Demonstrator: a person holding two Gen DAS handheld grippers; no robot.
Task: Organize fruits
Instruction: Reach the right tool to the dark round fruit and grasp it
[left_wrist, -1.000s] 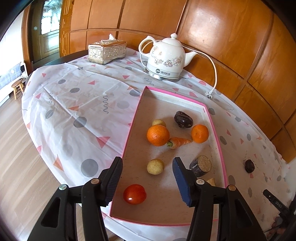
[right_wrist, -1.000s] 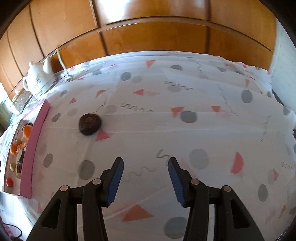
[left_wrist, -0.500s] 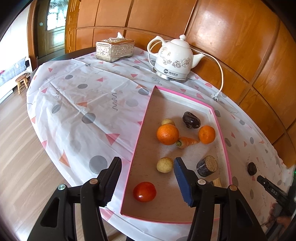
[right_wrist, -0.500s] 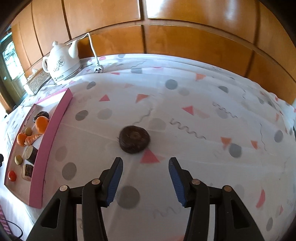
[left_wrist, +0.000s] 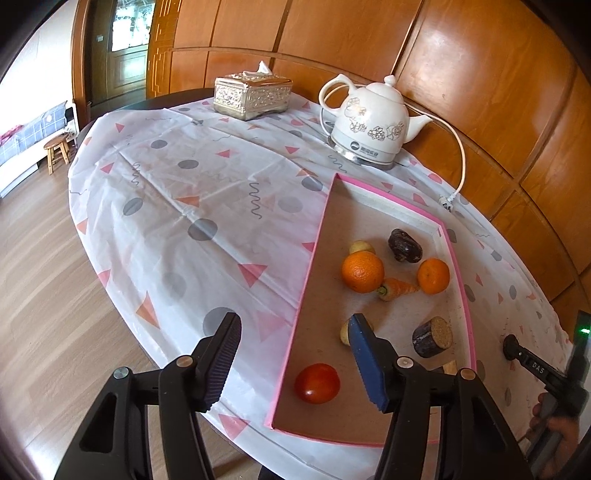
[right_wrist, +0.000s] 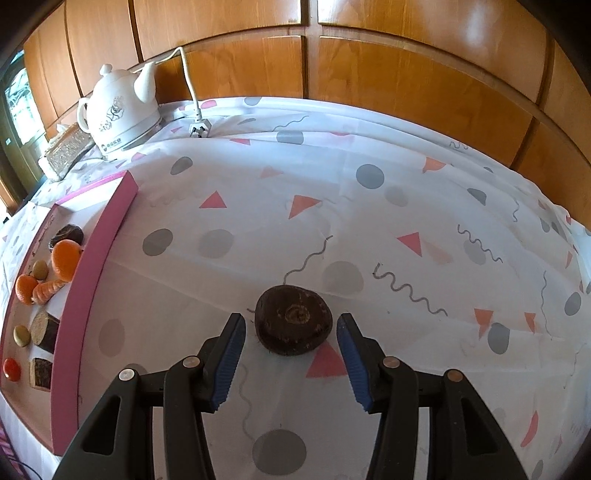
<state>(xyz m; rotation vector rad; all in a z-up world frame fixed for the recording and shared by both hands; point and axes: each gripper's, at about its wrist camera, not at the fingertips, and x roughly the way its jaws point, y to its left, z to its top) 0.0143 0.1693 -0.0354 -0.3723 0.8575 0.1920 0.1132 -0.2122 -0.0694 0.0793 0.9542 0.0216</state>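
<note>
One dark round fruit (right_wrist: 293, 320) lies on the tablecloth (right_wrist: 369, 221), right of the pink tray (right_wrist: 94, 273), w/ the right claw (right_wrist: 291, 360) spread around it, pads not touching. Left claw (left_wrist: 295, 363) spread, empty, over the tray's near edge. Only the left view shows the tray's whole inside: oranges (left_wrist: 362, 272), carrot (left_wrist: 398, 288), tomato (left_wrist: 317, 383).

We read only "DAS" in white letters on the black right gripper (left_wrist: 537, 367); the label on the white kettle (left_wrist: 369, 125) was too small to read.
</note>
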